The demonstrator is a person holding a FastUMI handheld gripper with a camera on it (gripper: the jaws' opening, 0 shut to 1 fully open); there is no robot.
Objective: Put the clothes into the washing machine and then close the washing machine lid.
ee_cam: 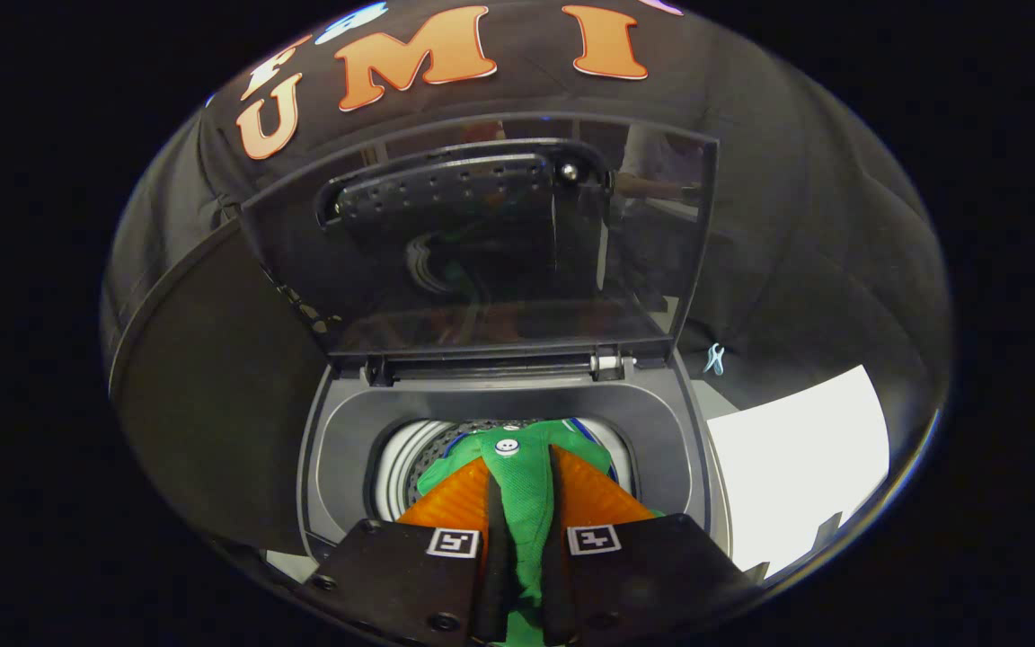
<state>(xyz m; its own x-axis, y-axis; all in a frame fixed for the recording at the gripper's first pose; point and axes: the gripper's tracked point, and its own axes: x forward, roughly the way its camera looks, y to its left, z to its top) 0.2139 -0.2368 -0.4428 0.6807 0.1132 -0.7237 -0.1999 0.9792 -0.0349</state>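
Right up close, the claw [522, 476] was clamped on a green garment [525, 503], its 2 fingers [494, 512] pressing the cloth from both sides with a narrow strip of fabric between them. A white button [506, 446] sat on the cloth just ahead of the fingertips. The garment hung over the washing machine [661, 431] opening, partly down in the pale ribbed drum [401, 467]. Beyond, the transparent lid [482, 243] stood upright and open on its hinge. To the right lay a white table [796, 449] surface.
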